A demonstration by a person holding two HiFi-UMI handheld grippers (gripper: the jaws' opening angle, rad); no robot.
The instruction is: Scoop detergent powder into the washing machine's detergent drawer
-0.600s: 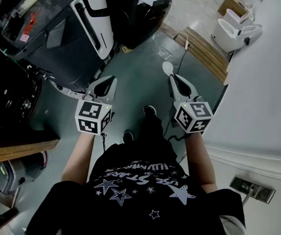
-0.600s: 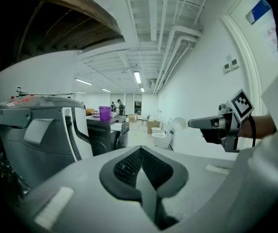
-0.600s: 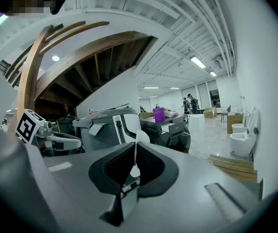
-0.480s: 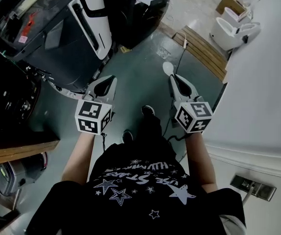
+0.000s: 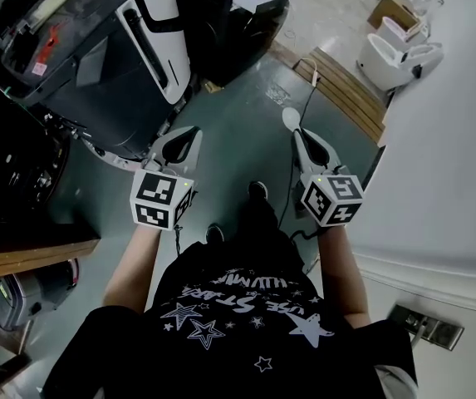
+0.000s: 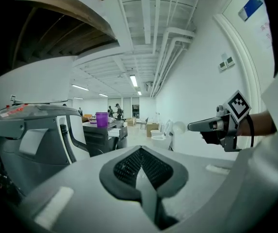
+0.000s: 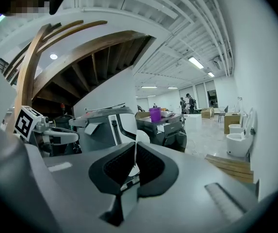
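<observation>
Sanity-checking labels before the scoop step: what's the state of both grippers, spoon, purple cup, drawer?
left gripper: shut, empty.
right gripper: shut on the spoon handle.
spoon: held, bowl pointing forward; cannot tell if loaded.
purple cup: upright on the dark unit.
drawer: appears pulled out.

The right gripper [image 7: 135, 148] has its jaws pinched tight on the thin white handle of a spoon [image 7: 141, 136], and the bowl pokes out just past the tips. The left gripper [image 7: 74, 136] sits over at 9 o'clock. Dead ahead there's a grey and white washing machine [image 7: 105, 123] with a purple cup [image 7: 155, 114] further back, and a white toilet [image 7: 237, 139] at 3 o'clock.
</observation>
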